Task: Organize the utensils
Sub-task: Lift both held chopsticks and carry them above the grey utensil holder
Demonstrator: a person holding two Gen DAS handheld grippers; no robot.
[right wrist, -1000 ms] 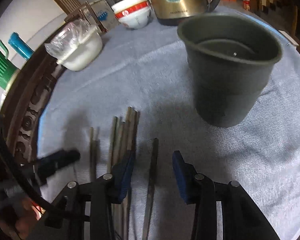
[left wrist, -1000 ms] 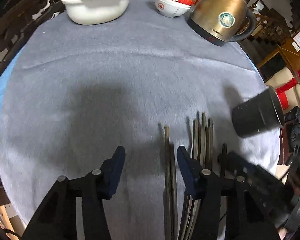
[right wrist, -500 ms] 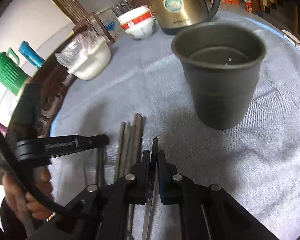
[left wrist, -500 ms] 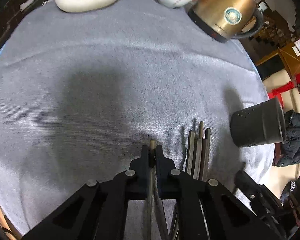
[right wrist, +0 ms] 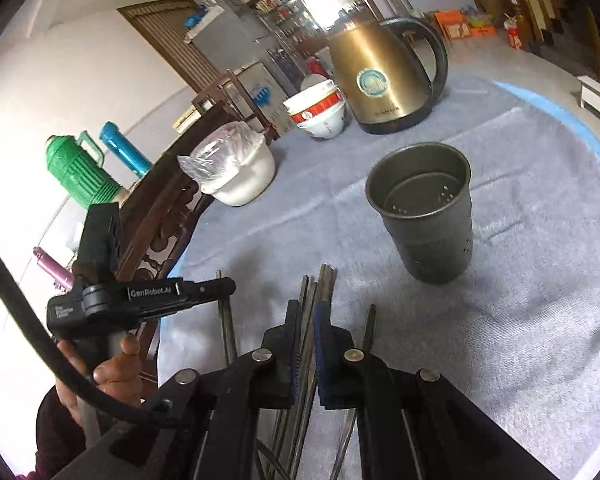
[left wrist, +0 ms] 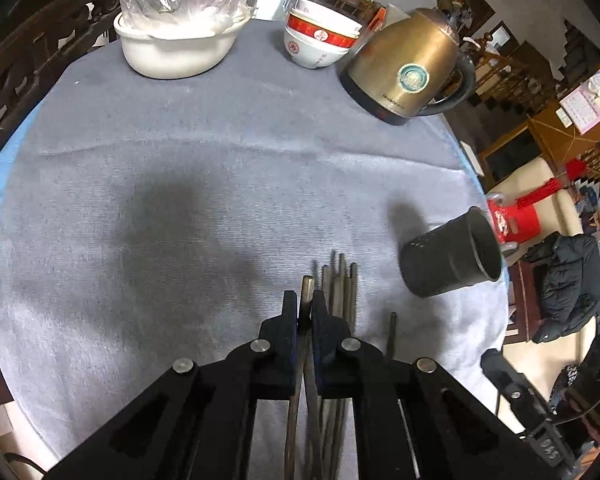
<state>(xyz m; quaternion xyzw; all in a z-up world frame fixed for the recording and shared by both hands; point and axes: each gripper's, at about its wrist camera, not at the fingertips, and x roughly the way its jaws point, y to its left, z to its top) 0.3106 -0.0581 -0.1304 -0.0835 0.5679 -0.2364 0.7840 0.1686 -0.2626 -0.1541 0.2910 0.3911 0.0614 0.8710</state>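
Several dark chopsticks point(left wrist: 342, 286) lie side by side on the grey tablecloth point(left wrist: 180, 152). My left gripper point(left wrist: 305, 304) is shut on one chopstick point(left wrist: 306, 284), its tip poking out past the jaws. A dark perforated utensil cup point(left wrist: 452, 256) stands to the right of the chopsticks. In the right wrist view my right gripper point(right wrist: 307, 312) is shut on a chopstick point(right wrist: 310, 294) and raised above the cloth. The cup point(right wrist: 428, 212) is ahead and to the right. More chopsticks point(right wrist: 327, 280) and one apart point(right wrist: 369, 326) lie below. The left gripper point(right wrist: 216, 286) shows at left.
A gold kettle point(left wrist: 408, 68), stacked red-and-white bowls point(left wrist: 320, 40) and a white pot with a plastic-covered lid point(left wrist: 180, 36) stand at the far side. A carved wooden chair point(right wrist: 160, 216) and green point(right wrist: 78, 170) and blue point(right wrist: 122, 148) flasks are left of the table.
Both grippers were open around chopsticks, then shut on one each. They have since lifted and pulled back, so the table looks farther away in both views.
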